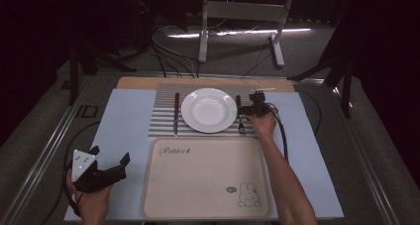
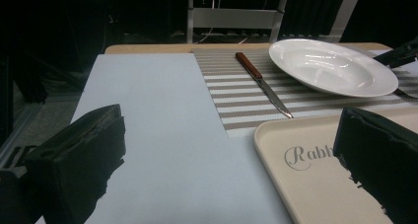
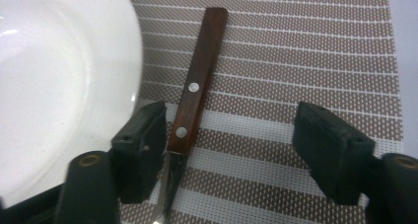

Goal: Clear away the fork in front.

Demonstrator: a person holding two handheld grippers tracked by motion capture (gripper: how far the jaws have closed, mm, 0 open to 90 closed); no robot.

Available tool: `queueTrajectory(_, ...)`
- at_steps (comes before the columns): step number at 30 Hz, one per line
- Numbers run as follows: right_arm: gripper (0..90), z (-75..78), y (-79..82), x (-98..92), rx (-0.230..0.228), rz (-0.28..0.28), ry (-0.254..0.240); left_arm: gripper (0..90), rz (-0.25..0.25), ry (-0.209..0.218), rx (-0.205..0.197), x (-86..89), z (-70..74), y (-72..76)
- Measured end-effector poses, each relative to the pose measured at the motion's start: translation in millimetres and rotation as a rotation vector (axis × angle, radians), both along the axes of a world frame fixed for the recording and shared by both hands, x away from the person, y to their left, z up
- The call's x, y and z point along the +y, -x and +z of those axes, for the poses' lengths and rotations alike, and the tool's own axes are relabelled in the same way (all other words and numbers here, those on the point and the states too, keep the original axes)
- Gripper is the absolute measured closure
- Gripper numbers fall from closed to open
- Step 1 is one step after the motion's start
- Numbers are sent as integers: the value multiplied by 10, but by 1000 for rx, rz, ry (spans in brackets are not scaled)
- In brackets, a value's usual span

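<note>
While the right gripper hangs low over the fork, fingers unclenched and straddling its wooden handle, the handle runs lengthwise between them, hugging the left pad. Fork lies beside the plate on the mat. Left gripper is idle, released, well apart.

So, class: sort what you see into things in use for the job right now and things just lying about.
In use:
- right gripper, jaws open, lowered astride the fork
- fork with a wooden handle, on the striped mat beside the plate

Lying about:
- white plate
- knife
- tray
- left gripper, open, idle
</note>
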State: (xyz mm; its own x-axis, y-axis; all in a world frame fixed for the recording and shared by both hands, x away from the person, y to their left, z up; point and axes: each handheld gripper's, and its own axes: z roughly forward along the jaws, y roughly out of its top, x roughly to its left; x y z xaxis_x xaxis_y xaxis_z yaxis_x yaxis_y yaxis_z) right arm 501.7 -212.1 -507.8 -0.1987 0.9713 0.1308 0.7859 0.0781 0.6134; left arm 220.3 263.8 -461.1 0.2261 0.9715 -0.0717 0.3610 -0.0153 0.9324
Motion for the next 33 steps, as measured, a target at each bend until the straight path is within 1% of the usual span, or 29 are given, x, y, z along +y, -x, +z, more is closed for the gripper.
queueTrajectory(2,342,-26,-9,-6,15,-12,-11,3,2,2,0,3,-2,2)
queueTrajectory(4,345,-47,-11,-17,22,-14,-36,3,3,3,-1,7,-3,3)
queueTrajectory(6,348,-49,-11,-14,19,-10,-37,3,4,2,0,7,-3,2)
queueTrajectory(7,359,-49,-14,7,21,2,-35,3,3,1,1,7,-3,2)
queueTrajectory(10,403,-53,-14,27,21,13,-32,3,3,0,-1,6,-1,7)
queueTrajectory(11,424,-52,-15,33,21,16,-27,3,3,-1,-1,7,0,7)
queueTrajectory(13,527,-47,-13,39,19,16,10,3,5,2,-1,10,-1,8)
queueTrajectory(14,553,-46,-12,31,21,18,23,3,4,2,-1,13,-1,10)
queueTrajectory(17,576,-37,-14,5,30,16,21,3,4,1,-1,14,-2,10)
queueTrajectory(19,627,-23,-21,-13,43,17,31,3,3,1,0,9,-4,7)
queueTrajectory(21,665,-21,-24,-19,46,17,36,3,2,-1,-2,5,-2,9)
queueTrajectory(23,686,-19,-25,-21,49,22,38,3,2,-1,-1,4,-3,9)
queueTrajectory(26,771,-5,-28,-31,64,34,46,3,3,0,1,5,-5,6)
queueTrajectory(28,769,0,-22,-43,74,40,50,3,3,-1,0,3,-5,7)
queueTrajectory(29,778,7,-16,-47,81,44,59,3,3,-2,0,4,-4,8)
queueTrajectory(31,779,34,-2,-49,111,48,77,3,3,-2,-1,7,-4,8)
queueTrajectory(32,779,47,8,-47,126,58,92,3,5,0,1,7,-5,7)
queueTrajectory(33,779,59,17,-37,137,67,117,3,5,-1,2,7,-6,5)
